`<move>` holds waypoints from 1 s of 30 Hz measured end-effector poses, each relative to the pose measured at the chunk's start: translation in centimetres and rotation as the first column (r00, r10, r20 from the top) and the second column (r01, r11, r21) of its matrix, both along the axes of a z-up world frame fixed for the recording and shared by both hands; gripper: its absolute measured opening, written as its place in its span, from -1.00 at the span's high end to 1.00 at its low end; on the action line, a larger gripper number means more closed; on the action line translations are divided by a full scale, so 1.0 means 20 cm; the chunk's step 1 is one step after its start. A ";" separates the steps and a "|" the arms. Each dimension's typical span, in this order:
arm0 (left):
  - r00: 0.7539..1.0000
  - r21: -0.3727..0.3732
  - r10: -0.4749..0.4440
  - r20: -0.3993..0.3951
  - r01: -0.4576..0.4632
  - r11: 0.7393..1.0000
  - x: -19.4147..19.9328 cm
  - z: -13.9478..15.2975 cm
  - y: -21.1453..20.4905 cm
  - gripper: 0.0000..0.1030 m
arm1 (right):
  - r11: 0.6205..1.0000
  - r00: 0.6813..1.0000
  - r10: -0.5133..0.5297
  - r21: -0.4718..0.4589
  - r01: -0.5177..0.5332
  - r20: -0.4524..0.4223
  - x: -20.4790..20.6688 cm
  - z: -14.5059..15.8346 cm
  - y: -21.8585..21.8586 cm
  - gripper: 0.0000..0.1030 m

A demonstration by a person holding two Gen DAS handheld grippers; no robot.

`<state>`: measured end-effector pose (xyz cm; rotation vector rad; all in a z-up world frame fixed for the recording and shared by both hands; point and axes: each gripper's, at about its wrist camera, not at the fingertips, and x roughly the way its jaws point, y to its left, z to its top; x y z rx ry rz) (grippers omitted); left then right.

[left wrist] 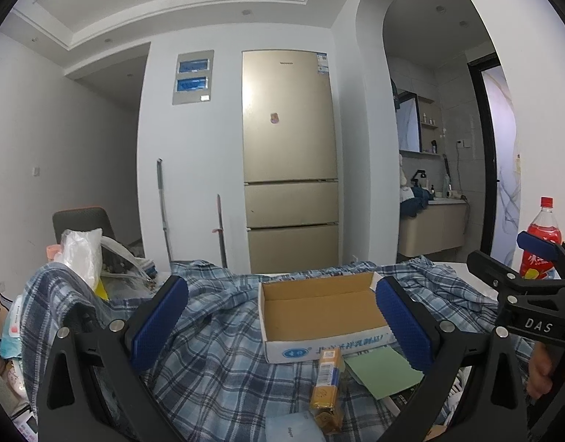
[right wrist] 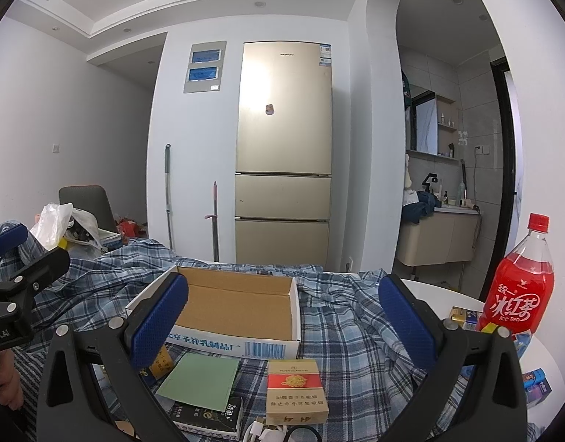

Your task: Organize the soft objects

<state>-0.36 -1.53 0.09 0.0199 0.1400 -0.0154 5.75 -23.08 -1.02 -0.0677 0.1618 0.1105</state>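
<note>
I hold my left gripper [left wrist: 280, 316] and right gripper [right wrist: 282, 316] side by side above the desk [right wrist: 444, 291], both spread wide and empty, because nothing is picked yet. The plaid shirt [left wrist: 216, 350] lies rumpled across the desk with the empty box [right wrist: 238, 309], a green card [right wrist: 199, 375] and a cigarette pack [right wrist: 296, 390] on top. I judge those must come off before I can fold it.

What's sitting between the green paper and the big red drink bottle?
In the right wrist view, a red-and-gold cigarette pack lies on the plaid shirt between the green paper and the bottle.
</note>
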 end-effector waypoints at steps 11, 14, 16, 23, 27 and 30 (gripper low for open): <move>0.999 0.002 0.007 0.039 -0.007 1.000 -0.04 0.02 -0.01 -1.00 | 1.000 1.000 -0.014 -0.001 0.014 0.019 -0.02 0.01 0.00 -1.00; 0.999 0.005 0.002 0.039 -0.003 1.000 -0.05 0.03 0.00 -1.00 | 1.000 0.999 -0.020 0.006 0.019 0.032 -0.03 0.02 0.00 -1.00; 0.999 -0.002 -0.005 0.037 0.005 1.000 -0.05 0.03 0.00 -1.00 | 1.000 0.999 -0.023 0.013 0.022 0.041 -0.04 0.03 -0.01 -1.00; 1.000 -0.033 -0.009 0.020 0.010 0.999 -0.05 0.05 0.04 -1.00 | 0.999 0.999 -0.024 0.025 0.023 0.044 -0.04 0.05 -0.02 -1.00; 1.000 -0.052 -0.017 0.008 0.017 0.999 -0.06 0.05 0.06 -1.00 | 1.000 0.999 -0.011 0.021 0.010 0.033 -0.04 0.06 -0.03 -1.00; 1.000 -0.056 -0.008 -0.006 0.008 0.998 -0.05 0.06 0.07 -1.00 | 1.000 1.000 -0.006 0.025 0.005 0.024 -0.03 0.06 -0.04 -1.00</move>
